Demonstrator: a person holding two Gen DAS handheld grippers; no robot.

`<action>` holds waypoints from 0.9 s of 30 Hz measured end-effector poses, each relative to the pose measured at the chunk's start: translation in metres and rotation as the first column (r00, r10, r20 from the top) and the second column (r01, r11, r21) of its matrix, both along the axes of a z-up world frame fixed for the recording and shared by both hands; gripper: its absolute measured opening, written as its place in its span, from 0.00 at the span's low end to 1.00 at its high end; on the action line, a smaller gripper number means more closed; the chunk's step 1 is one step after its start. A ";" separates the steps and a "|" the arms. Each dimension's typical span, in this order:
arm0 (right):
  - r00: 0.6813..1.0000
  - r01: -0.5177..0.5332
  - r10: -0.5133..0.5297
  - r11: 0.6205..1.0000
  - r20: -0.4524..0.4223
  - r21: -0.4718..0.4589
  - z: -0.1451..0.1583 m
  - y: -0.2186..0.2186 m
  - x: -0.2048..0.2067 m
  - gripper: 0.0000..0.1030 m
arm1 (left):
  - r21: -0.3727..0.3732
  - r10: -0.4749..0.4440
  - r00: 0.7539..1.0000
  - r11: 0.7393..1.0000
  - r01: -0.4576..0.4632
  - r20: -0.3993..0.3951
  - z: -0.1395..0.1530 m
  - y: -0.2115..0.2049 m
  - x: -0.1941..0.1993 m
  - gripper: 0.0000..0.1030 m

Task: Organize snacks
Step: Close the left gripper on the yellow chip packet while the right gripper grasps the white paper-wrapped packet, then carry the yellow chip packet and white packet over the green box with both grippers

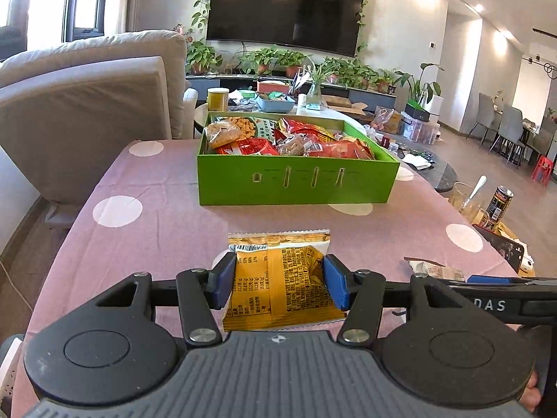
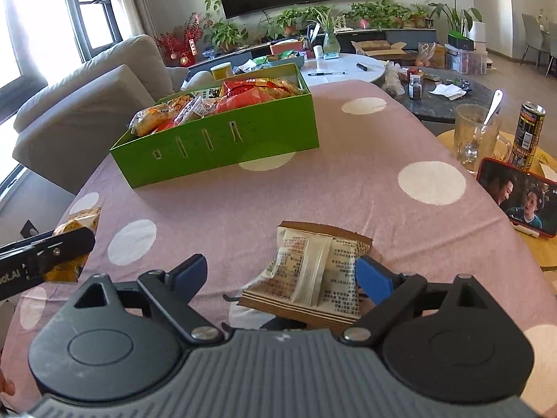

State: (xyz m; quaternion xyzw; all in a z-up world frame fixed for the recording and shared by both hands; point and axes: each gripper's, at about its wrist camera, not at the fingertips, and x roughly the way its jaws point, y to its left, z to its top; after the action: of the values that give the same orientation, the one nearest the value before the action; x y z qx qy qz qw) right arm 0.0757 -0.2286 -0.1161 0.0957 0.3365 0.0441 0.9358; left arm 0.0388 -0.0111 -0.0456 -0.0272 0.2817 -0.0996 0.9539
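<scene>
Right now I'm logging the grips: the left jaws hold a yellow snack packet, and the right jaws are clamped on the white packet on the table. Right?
Not quite. The left gripper does hold the yellow packet, but the right gripper is open. In the right wrist view its jaws stand wide around the white packet, which lies unclamped on the table.

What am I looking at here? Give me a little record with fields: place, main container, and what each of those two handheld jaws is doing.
place: living room, table under a pink cloth with white dots
main container: green box, open, filled with snack packets
left gripper: jaws shut on a yellow snack packet, pointed towards the box
right gripper: jaws wide open around a white-and-brown snack packet lying on the cloth, not gripping it
beside the table: glass mug with a spoon, a can, a phone playing video
</scene>
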 end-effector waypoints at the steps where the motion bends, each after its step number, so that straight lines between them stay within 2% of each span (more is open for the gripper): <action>1: 1.000 0.004 -0.004 1.000 0.002 -0.003 0.000 0.000 0.000 0.77 | -0.001 0.000 1.000 1.000 0.000 -0.001 0.000 0.000 0.000 0.49; 8: 0.996 0.086 -0.086 0.996 0.008 0.001 -0.003 -0.007 0.000 0.77 | 0.001 -0.005 1.000 1.000 0.005 -0.006 -0.004 0.000 -0.001 0.49; 14: 0.995 0.089 -0.089 0.996 -0.044 0.003 -0.013 -0.004 0.010 0.77 | 0.004 -0.018 1.000 1.000 0.018 -0.018 -0.007 -0.003 -0.001 0.49; 27: 0.998 0.062 -0.063 0.994 -0.005 -0.091 -0.014 0.002 0.008 0.77 | 0.009 -0.025 0.999 1.000 0.025 -0.032 -0.011 -0.006 -0.001 0.49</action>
State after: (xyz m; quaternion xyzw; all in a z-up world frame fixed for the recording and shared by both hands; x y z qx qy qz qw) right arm 0.0837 -0.2263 -0.1299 0.0638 0.3386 -0.0008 0.9387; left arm 0.0379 -0.0169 -0.0569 -0.0208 0.2977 -0.1096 0.9481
